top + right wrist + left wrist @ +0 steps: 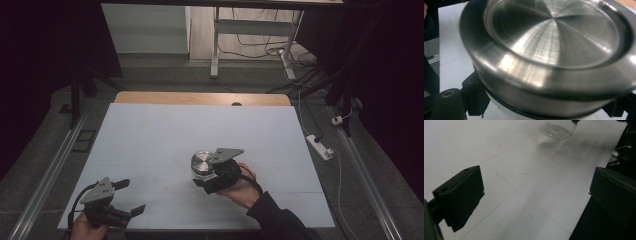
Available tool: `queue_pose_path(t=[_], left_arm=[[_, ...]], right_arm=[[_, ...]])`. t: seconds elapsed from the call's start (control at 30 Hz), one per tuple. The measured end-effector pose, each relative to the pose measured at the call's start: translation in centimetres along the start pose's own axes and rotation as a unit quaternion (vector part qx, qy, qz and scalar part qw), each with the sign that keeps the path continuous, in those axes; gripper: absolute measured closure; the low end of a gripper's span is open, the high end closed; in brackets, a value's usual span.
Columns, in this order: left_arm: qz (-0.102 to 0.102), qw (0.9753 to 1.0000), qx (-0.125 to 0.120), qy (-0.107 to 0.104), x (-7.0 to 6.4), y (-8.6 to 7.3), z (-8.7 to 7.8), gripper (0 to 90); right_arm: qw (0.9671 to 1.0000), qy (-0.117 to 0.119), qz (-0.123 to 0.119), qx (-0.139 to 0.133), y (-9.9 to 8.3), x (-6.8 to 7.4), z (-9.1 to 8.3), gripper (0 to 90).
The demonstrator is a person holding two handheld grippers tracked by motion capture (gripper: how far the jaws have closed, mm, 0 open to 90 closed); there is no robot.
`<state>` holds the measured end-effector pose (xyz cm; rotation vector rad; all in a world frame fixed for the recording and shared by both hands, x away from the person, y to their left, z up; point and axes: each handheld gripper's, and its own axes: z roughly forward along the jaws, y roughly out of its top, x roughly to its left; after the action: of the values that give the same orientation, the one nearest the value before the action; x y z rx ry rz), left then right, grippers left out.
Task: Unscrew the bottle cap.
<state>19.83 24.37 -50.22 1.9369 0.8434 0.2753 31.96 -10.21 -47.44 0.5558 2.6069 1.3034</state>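
We note a white table [165, 135] with a wooden strip along its far edge. A round container with a brushed steel lid [201, 163] sits toward the near edge, somewhat right of the middle. In the right gripper view the steel lid [554, 42] looms close, a white body just visible beneath it, with black jaws pressed at either lower side.

The right gripper [210, 181] is held by a hand [243, 189] in a dark sleeve, and its jaws are clamped around the container's body from the near side. A grey three-cornered plate [226, 154] rides on top of it.

The left gripper [131, 197] sits at the near left corner of the table, held by the other hand [82, 231]. Its jaws stand wide apart with nothing between them; the left gripper view confirms this, bare table surface showing between the two black jaws. In that same view we see the container [556, 130] far off near the top edge, blurred.

Beyond the table's right edge, a white power strip [320, 146] lies on the floor, cables trailing from it.
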Motion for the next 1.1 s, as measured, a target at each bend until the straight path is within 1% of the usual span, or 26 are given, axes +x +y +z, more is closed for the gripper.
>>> queue_pose_path(t=[0.1,0.33,0.53,0.6,0.77,0.8,0.83,0.87,0.97,1.0,1.1], left_arm=[[0.003,1.0000,0.001,-0.003,0.0,0.5,0.7,0.2],[0.021,0.9997,0.008,-0.001,0.1,2.1,2.2,0.0],[0.044,0.9989,0.014,0.002,0.2,3.8,3.2,0.0],[0.049,0.9986,0.019,-0.001,0.4,4.4,3.5,0.0],[0.045,0.9985,0.023,-0.021,0.6,5.9,4.5,0.0],[0.046,0.9984,0.025,-0.022,0.6,6.1,4.8,0.0],[0.047,0.9984,0.025,-0.017,0.5,6.4,4.9,0.0],[0.050,0.9983,0.025,-0.014,0.5,6.7,5.1,0.0],[0.058,0.9979,0.026,-0.017,0.4,7.7,5.5,0.0],[0.062,0.9975,0.026,-0.023,0.4,8.0,5.6,0.0],[0.076,0.9963,0.025,-0.030,0.2,9.0,6.1,0.0]], right_arm=[[1.0000,0.002,-0.003,0.000,0.0,0.0,0.0,14.7],[1.0000,0.001,-0.005,0.001,0.0,0.1,0.0,14.7],[1.0000,0.001,-0.005,0.000,0.1,0.1,0.0,14.7],[1.0000,0.000,-0.007,0.000,0.1,0.1,0.0,14.7],[1.0000,0.001,-0.008,0.001,0.1,0.1,-0.1,14.7],[1.0000,0.001,-0.008,0.001,0.1,0.1,-0.1,14.7],[1.0000,0.001,-0.009,0.001,0.1,0.1,-0.1,14.7],[1.0000,0.001,-0.009,0.001,0.1,0.1,-0.1,14.7],[1.0000,0.001,-0.009,0.000,0.1,0.1,-0.1,14.7],[1.0000,0.001,-0.009,0.000,0.1,0.1,-0.1,14.6],[0.9999,0.003,-0.010,0.001,0.0,0.1,-0.1,14.7]])
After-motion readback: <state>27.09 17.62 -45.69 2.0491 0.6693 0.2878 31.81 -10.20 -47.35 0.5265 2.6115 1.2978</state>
